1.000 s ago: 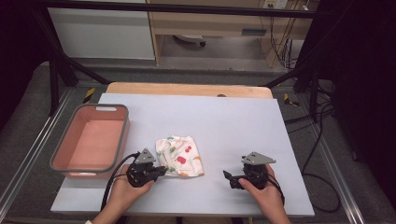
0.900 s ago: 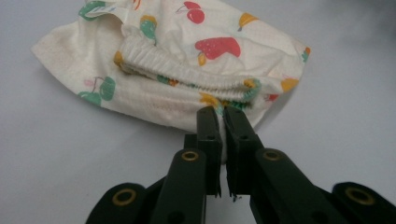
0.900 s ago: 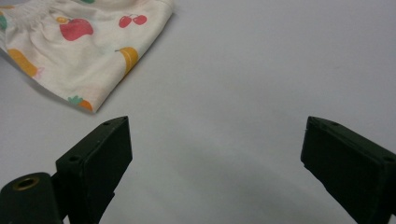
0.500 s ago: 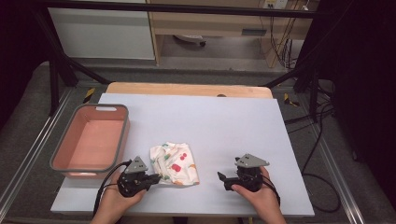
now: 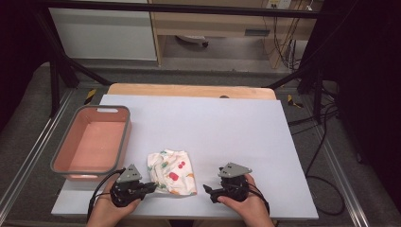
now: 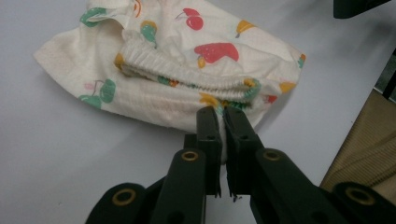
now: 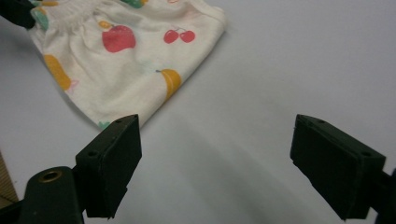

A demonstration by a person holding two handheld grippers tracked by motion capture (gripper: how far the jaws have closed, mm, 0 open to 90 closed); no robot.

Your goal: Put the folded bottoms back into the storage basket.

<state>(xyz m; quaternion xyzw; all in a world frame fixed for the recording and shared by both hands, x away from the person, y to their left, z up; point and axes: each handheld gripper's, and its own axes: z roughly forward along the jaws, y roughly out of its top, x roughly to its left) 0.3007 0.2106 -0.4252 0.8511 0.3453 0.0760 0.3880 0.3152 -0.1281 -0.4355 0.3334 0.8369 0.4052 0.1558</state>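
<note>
A cream cloth printed with fruit (image 5: 171, 171) lies crumpled near the table's front edge. My left gripper (image 5: 152, 187) sits at its left side, jaws shut on a fold of the cloth's hem (image 6: 223, 114), just under the elastic band (image 6: 187, 77). My right gripper (image 5: 208, 191) lies to the right of the cloth, pointing at it, a short way off. Its wide-apart jaws (image 7: 219, 135) have just been closing a little, with bare table between them. The cloth's corner (image 7: 116, 70) lies just beyond the left pad.
A pink tub with a grey rim (image 5: 126, 137) stands at the left of the white table top (image 5: 227, 123), close behind my left hand. The table's front edge runs right under both hands. Cables lie on the floor to the right.
Both hands have drawn back toward the front edge. The left gripper has dragged the cloth nearer and slightly left. The right gripper has slid left toward the cloth.
</note>
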